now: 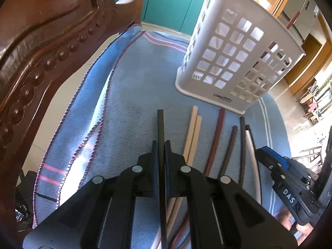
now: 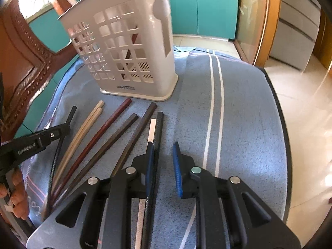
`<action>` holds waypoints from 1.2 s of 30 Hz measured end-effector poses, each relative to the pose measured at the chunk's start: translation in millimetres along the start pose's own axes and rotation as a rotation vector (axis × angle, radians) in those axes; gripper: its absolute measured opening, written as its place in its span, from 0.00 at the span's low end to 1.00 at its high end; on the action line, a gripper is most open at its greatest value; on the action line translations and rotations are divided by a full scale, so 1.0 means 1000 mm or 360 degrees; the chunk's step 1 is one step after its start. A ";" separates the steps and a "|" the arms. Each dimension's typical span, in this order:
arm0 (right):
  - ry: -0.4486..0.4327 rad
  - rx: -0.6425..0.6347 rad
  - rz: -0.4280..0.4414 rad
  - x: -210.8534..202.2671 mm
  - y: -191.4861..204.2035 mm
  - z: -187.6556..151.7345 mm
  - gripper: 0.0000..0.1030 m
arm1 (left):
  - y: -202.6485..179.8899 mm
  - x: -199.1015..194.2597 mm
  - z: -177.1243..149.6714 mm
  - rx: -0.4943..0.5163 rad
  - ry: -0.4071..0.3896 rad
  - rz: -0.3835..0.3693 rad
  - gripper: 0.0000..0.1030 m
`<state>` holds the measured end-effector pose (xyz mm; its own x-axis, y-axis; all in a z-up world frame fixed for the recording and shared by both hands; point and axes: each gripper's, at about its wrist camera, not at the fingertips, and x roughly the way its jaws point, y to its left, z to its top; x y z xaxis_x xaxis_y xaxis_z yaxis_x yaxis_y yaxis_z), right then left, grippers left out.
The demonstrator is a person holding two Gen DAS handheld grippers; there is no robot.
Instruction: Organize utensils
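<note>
Left gripper is clamped on a black chopstick, pads pinching it about mid-length, tip pointing toward the white holder. Grip looks centred, likely so the stick stays balanced for the lift into the holder.

Right gripper has its jaws a little apart with nothing between them. Its left pad sits just beside the white chopstick and the dark one next to it, at the end of the row farthest from the left gripper. Whether the pad touches them can't be told. Judgement: it is lining up on that pair for the next pick.

The remaining chopsticks lie loose on the blue towel, just in front of the holder, fanned with their far ends toward its base: a pale pair, a red one, then brown ones. The holder stands upright on the same towel, with at least one red stick showing through its grid.

Task looks early: most sticks are not yet in.

Risk: a thin stick can pivot in the pads during the lift.
</note>
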<state>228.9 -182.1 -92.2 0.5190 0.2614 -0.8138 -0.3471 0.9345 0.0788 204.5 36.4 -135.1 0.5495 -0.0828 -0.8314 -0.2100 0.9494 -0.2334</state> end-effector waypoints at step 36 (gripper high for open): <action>0.0072 -0.0085 -0.0082 0.008 0.006 0.003 0.18 | -0.042 0.021 0.003 0.0243 -0.0031 0.0322 0.32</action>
<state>233.3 -174.1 -96.5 0.5015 0.2012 -0.8414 -0.3629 0.9318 0.0065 226.9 -4.6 -141.3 0.5246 0.1178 -0.8432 -0.1933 0.9810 0.0168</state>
